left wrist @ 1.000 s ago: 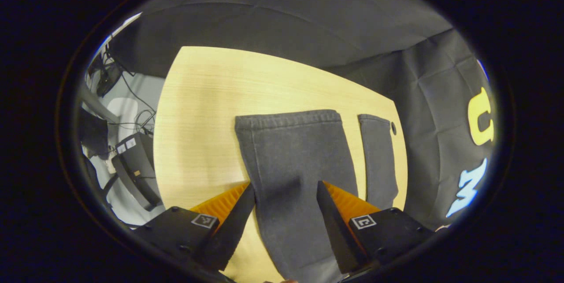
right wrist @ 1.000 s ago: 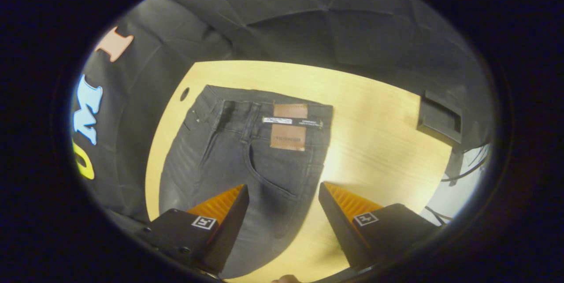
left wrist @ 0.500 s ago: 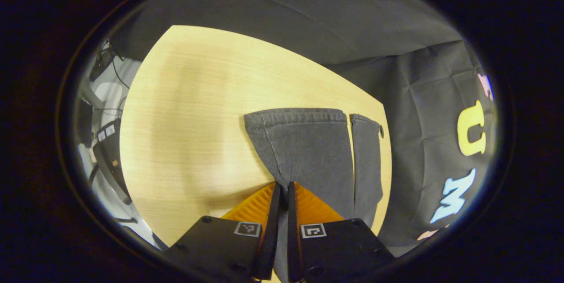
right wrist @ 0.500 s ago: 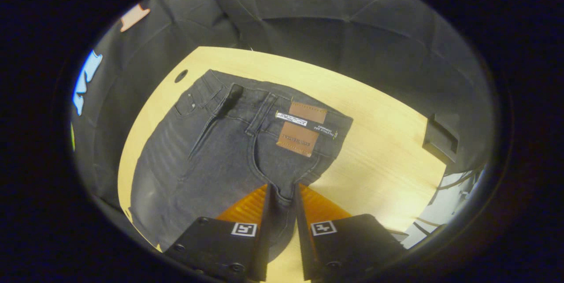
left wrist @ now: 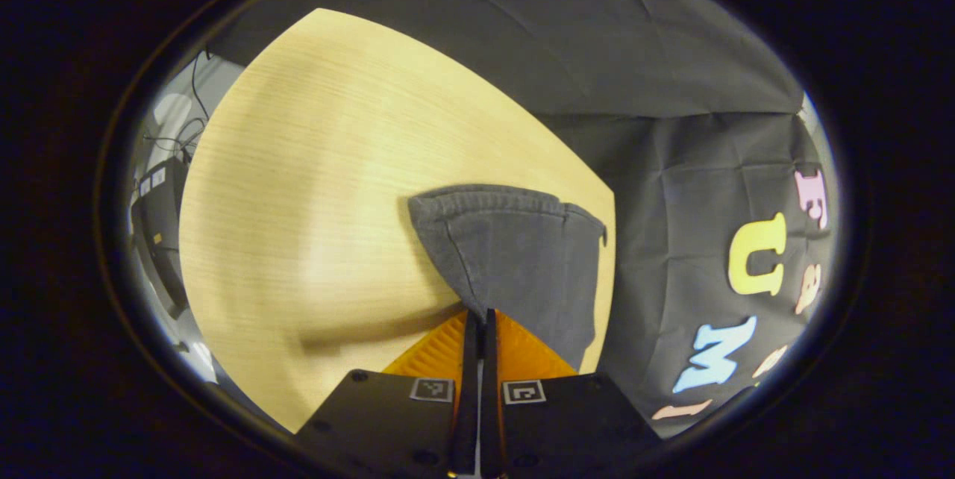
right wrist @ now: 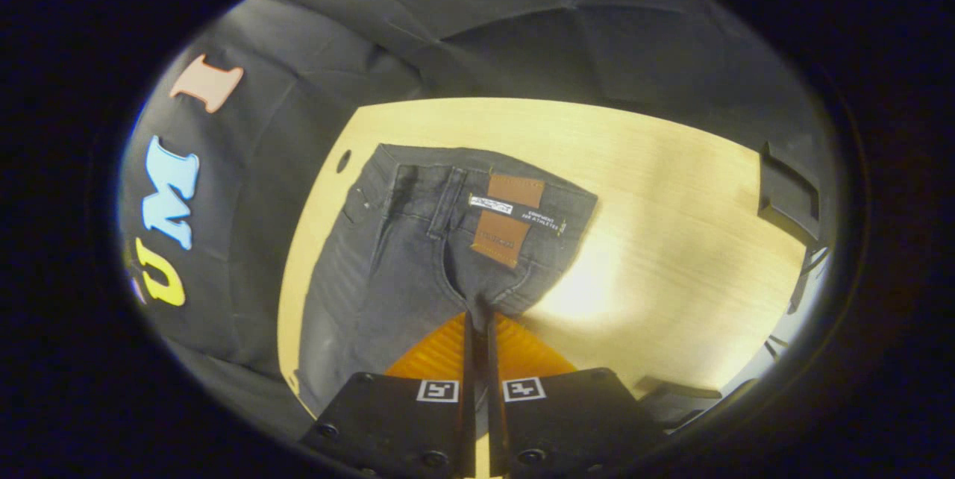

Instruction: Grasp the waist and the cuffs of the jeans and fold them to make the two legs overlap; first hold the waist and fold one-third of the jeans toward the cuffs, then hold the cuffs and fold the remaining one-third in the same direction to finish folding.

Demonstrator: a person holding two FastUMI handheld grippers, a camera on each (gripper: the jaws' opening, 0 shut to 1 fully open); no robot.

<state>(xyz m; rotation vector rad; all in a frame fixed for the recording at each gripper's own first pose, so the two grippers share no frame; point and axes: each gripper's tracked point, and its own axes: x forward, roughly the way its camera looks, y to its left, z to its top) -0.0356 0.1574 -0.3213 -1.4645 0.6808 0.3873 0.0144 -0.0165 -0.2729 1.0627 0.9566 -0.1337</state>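
Observation:
Dark grey jeans lie on a light wooden table [left wrist: 313, 166]. In the left gripper view the near leg's cuff [left wrist: 515, 248] is lifted and drawn over the far leg, with my left gripper [left wrist: 477, 318] shut on that leg's edge. In the right gripper view the waist end [right wrist: 448, 240] shows a brown leather patch [right wrist: 507, 218]. My right gripper [right wrist: 477, 322] is shut on the jeans' near edge below the waist, and the cloth rises in a pinch between the fingers.
Black cloth walls the booth behind the table. A small round hole in the tabletop [right wrist: 343, 160] sits by the waist corner. A black box [right wrist: 787, 192] stands at the table's far right edge. Black equipment and cables [left wrist: 157, 195] lie off the table's left side.
Both grippers closed from open onto the near edge of the jeans and lifted it. The near leg has since moved over the far leg, hiding most of it.

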